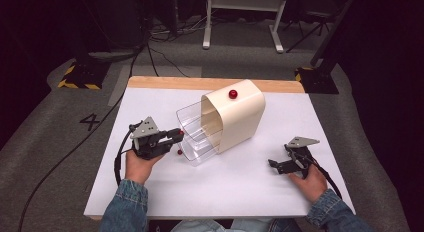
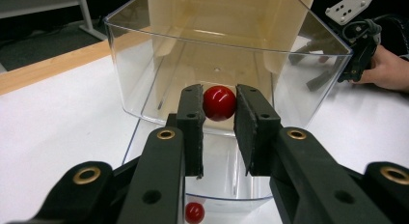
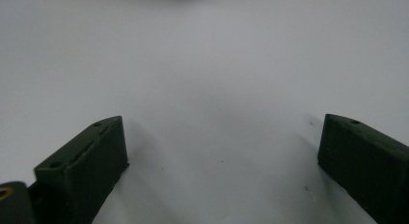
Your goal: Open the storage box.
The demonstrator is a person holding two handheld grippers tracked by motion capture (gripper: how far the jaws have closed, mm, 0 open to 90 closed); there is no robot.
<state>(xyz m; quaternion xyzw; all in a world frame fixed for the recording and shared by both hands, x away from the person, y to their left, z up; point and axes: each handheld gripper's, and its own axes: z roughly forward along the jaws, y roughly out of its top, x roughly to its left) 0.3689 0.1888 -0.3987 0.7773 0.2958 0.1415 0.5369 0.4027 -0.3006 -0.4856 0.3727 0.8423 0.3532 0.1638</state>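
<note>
A cream drawer cabinet (image 1: 239, 114) stands on the white table (image 1: 250, 187), with a red ball (image 1: 233, 94) on its top. Two clear drawers stick out of its left side, the upper drawer (image 1: 192, 119) (image 2: 144, 50) and the lower drawer (image 1: 197, 151). My left gripper (image 1: 176, 134) (image 2: 219, 102) is shut on the upper drawer's red knob (image 2: 219, 103), level with the drawer front. The lower drawer's red knob (image 1: 179, 152) (image 2: 194, 212) sits just below the jaws. My right gripper (image 1: 274, 164) (image 3: 219, 151) rests low over bare table at the right, open, with nothing between its fingers.
The table's wooden far edge (image 1: 165, 83) runs behind the cabinet. Beyond it the floor holds cables, a white table frame (image 1: 242, 22) and stands marked with yellow-black tape (image 1: 77, 77). The right hand and its gripper show past the drawer in the left gripper view (image 2: 366, 50).
</note>
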